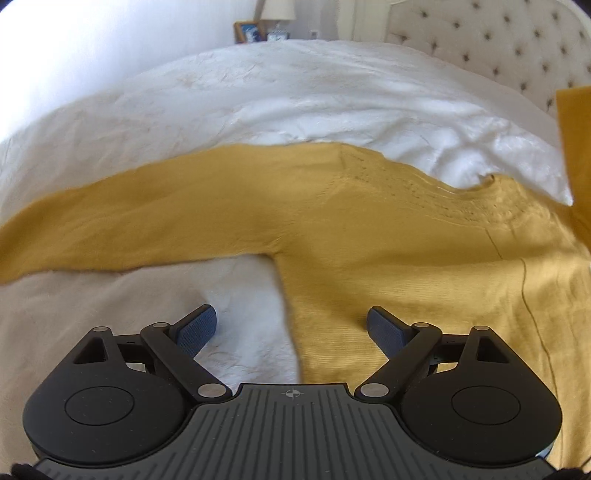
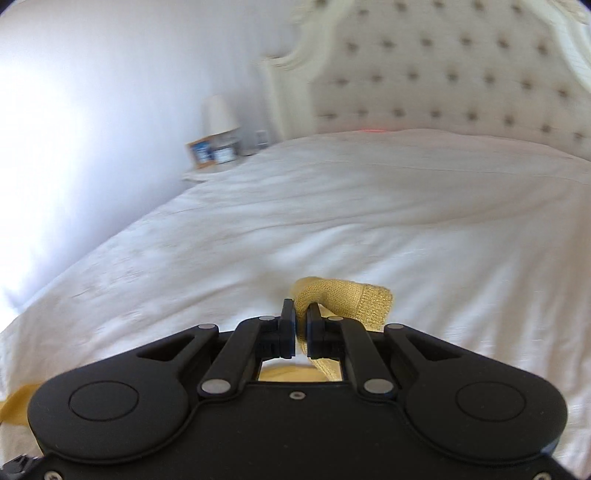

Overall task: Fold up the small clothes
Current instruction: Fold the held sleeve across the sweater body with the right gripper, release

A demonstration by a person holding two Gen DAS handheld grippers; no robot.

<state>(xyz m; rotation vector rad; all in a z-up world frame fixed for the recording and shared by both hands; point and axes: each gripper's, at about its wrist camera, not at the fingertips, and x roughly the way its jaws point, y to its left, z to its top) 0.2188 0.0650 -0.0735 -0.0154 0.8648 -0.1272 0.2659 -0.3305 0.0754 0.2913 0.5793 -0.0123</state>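
left wrist view: the left gripper (image 1: 291, 325) has its jaws wide apart with nothing between the pads, hanging over the edge of the mustard-yellow knit sweater (image 1: 388, 251).
sweater: spread flat on the rumpled white duvet (image 1: 258, 103), body ahead and to the right of the gripper, one sleeve stretching off to the left; its far end is cut off by the frame.
stuff around: cream tufted headboard (image 1: 509, 48) far ahead on the right, a framed picture (image 1: 249, 31) and a lamp base way back.
hard to tell: a yellow strip at the right edge, probably more sweater lifted up, but it's cropped.

right wrist view: the right gripper (image 2: 301, 325) is clamped together on a ribbed cuff of the sweater (image 2: 347, 299), held up off the duvet (image 2: 369, 221).
in the way: the gripper body hides most of the sweater below.
background: headboard (image 2: 461, 74) and picture (image 2: 201, 153) are motion-blurred.
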